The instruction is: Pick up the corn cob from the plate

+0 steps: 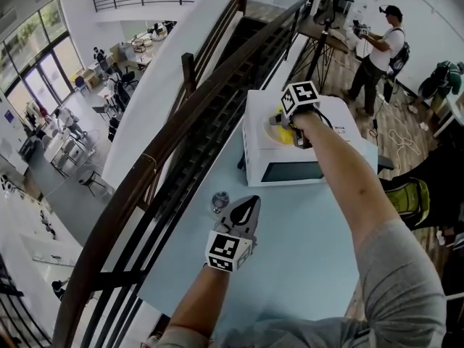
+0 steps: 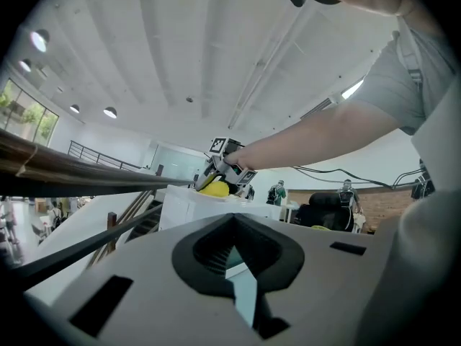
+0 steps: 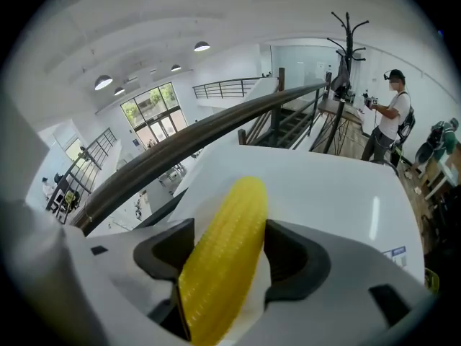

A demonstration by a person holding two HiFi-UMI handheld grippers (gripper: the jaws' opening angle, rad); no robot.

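Right gripper view shows the right claw (image 3: 225, 231) spread wide, one pad on each side of the yellow corn cob (image 3: 220, 272) and close to its flanks, with a sliver of white showing by one pad. The cob lies on top of a white box (image 1: 341, 133) at the far end of the pale blue counter (image 1: 304, 245). The left claw (image 1: 245, 210), tips pressed together, is over the counter just beside a small round silvery thing (image 1: 220, 202). A dark handrail (image 1: 156, 158) runs along the counter's left side. The right forearm (image 1: 341, 172) crosses the box's front.
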